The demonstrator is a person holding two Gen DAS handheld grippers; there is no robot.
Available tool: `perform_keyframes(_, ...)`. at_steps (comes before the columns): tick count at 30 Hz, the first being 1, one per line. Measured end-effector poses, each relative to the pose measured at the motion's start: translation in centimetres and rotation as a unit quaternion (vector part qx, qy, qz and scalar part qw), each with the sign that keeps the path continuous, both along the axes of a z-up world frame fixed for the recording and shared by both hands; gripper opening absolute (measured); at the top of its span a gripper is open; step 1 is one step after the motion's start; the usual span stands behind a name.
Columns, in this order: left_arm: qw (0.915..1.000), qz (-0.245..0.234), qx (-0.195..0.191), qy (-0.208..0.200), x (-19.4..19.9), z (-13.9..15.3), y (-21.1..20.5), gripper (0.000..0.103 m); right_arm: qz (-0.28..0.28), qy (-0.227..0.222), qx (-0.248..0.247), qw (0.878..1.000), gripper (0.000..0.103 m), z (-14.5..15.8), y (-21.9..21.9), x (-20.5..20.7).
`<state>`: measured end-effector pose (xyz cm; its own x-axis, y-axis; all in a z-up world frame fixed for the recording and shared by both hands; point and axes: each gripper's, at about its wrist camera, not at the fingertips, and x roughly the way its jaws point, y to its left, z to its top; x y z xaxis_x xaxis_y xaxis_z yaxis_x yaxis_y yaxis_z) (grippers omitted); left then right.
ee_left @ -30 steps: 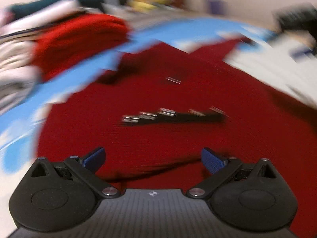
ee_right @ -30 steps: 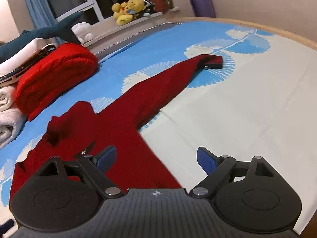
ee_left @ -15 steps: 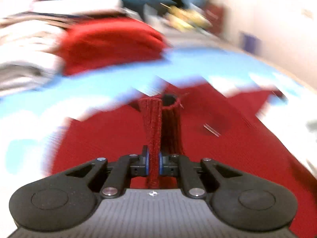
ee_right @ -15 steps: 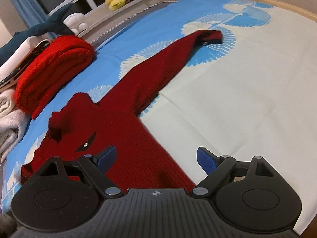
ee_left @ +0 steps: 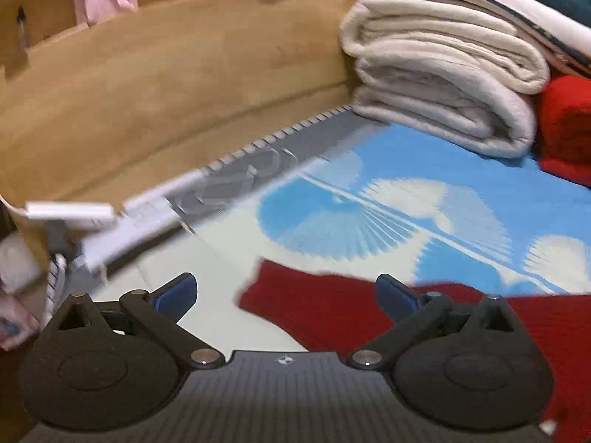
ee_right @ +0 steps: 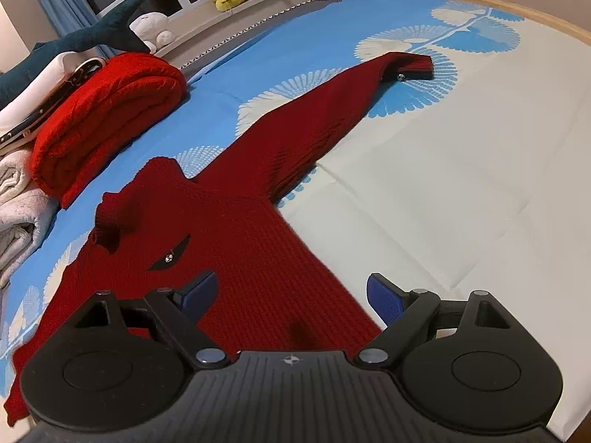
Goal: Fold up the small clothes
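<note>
Two grippers released, both empty, above a dark red sweater on a blue-and-cream bedsheet.

Left gripper point(ee_left: 284, 291): jaws spread wide, nothing between them; a sweater point(ee_left: 332, 306) cuff lies flat on the bedsheet point(ee_left: 369, 214) just beyond the fingertips, at 12 o'clock. Folded cream blankets point(ee_left: 443, 74) sit at 1 o'clock against a wooden bed frame point(ee_left: 166, 85). Right gripper point(ee_right: 291, 295): jaws spread wide, hovering over the sweater point(ee_right: 229, 243) body; one sleeve point(ee_right: 332, 110) extends toward 1 o'clock. A folded bright red knit point(ee_right: 107, 114) lies at 10 o'clock, apart from the sweater.
</note>
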<state>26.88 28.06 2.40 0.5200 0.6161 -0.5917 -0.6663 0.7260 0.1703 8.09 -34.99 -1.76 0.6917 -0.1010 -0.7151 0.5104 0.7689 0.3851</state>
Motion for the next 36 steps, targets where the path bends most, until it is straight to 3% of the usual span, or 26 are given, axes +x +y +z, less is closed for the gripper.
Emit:
perform_keyframes(4,0.9962,-0.067,-0.056,0.006,-3.6,-0.7,-5.5,0.103,-0.024,-0.024,-0.003,0.999,0.089,0.8,-1.2,-0.1)
perform_keyframes(6,0.9912,-0.106,-0.079,0.005,-6.3,-0.9,-9.3,0.103,-0.059,-0.037,-0.004,0.998,0.089,1.3,-3.4,0.2)
perform_keyframes(9,0.9845,-0.151,-0.089,0.002,-7.5,-2.4,-12.8,0.103,-0.12,-0.049,0.024,0.991,0.089,1.1,-8.7,1.5)
perform_keyframes(15,0.9744,-0.219,-0.031,0.042,-6.9,-6.0,-17.4,0.103,-0.177,-0.049,0.082,0.98,0.089,-1.1,-18.2,7.5)
perform_keyframes(19,0.969,-0.239,-0.016,0.058,-5.5,-7.5,-18.5,0.103,-0.2,-0.049,0.096,0.974,0.089,-2.9,-22.0,12.6)
perform_keyframes(28,0.9597,-0.26,0.029,0.103,-3.7,-10.3,-19.7,0.103,-0.209,-0.003,0.018,0.978,0.092,-7.2,-24.8,22.5)
perform_keyframes(29,0.958,-0.263,0.035,0.108,-3.5,-10.6,-20.0,0.103,-0.209,-0.011,-0.006,0.978,0.081,-7.4,-24.6,22.8)
perform_keyframes(30,0.9563,-0.267,0.039,0.112,-3.4,-10.9,-20.2,0.103,-0.209,-0.026,-0.04,0.977,0.03,-7.3,-24.3,22.7)
perform_keyframes(31,0.9549,-0.27,0.043,0.115,-3.3,-11.2,-20.4,0.103,-0.209,-0.025,-0.079,0.974,0.01,-7.0,-24.1,22.7)
perform_keyframes(33,0.9536,-0.274,0.045,0.117,-3.2,-11.5,-20.6,0.103,-0.261,-0.029,-0.119,0.958,0.012,-6.0,-24.0,21.0)
perform_keyframes(36,0.9536,-0.275,0.048,0.114,-3.2,-11.5,-20.7,0.103,-0.376,-0.029,-0.149,0.914,0.011,-4.2,-24.7,16.1)
